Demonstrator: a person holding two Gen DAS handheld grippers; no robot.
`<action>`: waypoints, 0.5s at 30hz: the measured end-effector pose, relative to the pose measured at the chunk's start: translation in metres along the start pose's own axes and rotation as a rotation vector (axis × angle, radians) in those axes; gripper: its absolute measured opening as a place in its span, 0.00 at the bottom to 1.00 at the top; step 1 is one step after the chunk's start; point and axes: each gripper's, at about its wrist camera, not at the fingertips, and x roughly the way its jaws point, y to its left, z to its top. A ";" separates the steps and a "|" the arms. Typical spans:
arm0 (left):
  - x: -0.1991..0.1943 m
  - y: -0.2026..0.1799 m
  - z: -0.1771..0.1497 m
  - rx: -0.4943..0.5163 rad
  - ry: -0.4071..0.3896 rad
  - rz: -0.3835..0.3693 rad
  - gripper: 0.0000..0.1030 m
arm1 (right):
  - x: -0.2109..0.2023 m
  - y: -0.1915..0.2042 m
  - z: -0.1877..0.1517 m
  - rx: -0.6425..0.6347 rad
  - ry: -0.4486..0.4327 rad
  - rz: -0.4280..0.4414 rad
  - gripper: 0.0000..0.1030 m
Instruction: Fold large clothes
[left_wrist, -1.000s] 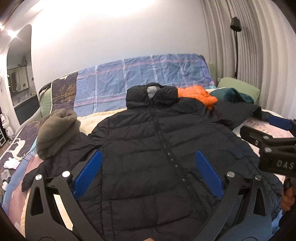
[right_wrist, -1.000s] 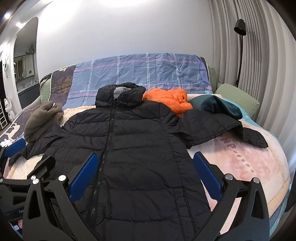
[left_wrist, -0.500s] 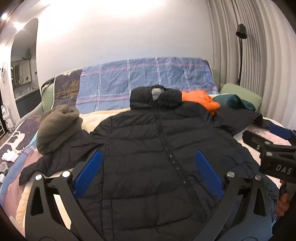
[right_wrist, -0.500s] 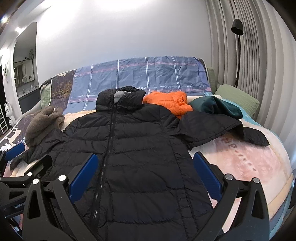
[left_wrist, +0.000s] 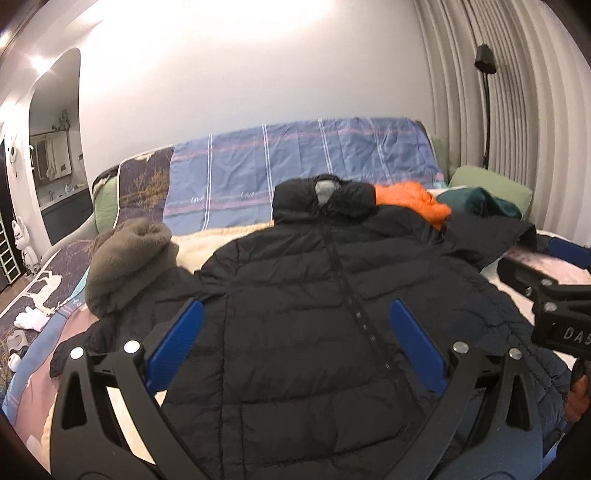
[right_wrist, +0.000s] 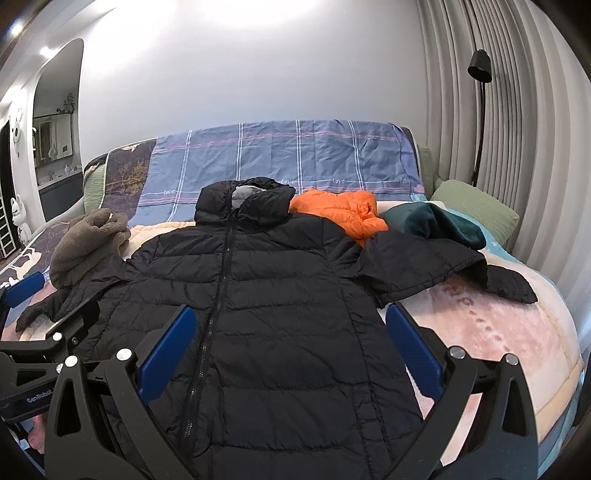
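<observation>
Black puffer jacket (right_wrist: 266, 295) lies flat, front up, zipped, filling centre of frame on the bed (right_wrist: 517, 332); hood toward top centre, hem at bottom edge btwn the fingers. One sleeve (right_wrist: 436, 266) stretches to mid-right, cuff hanging over a fold; other sleeve (left_wrist: 122, 325) runs to lower left in left wrist view, partly under a brown fleece (left_wrist: 125, 258). Orange garment (right_wrist: 343, 214) and teal garment (right_wrist: 436, 221) sit upper right, touching the jacket's shoulder and sleeve.

Left gripper (left_wrist: 295, 343) is wide apart w/ nothing in it, hovering over lower body of jacket. Right gripper (right_wrist: 288, 347) likewise spread wide, empty, above the hem area.

Step looks like pre-fold: jacket laid out, no fold made yet. Next prob. calls for each gripper to reach out to a sleeve, pinch near cuff and bring it across the chest. Puffy fabric is thick, so a deep bite is needed.
</observation>
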 end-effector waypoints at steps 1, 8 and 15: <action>0.002 0.000 0.000 -0.003 0.019 -0.005 0.98 | 0.000 0.000 0.000 -0.001 0.003 0.000 0.99; 0.007 -0.002 -0.001 -0.002 0.064 -0.017 0.98 | 0.002 -0.001 -0.001 0.001 0.012 0.003 0.99; 0.008 -0.007 -0.002 0.011 0.086 -0.002 0.98 | 0.002 -0.004 -0.002 0.016 0.014 0.014 0.99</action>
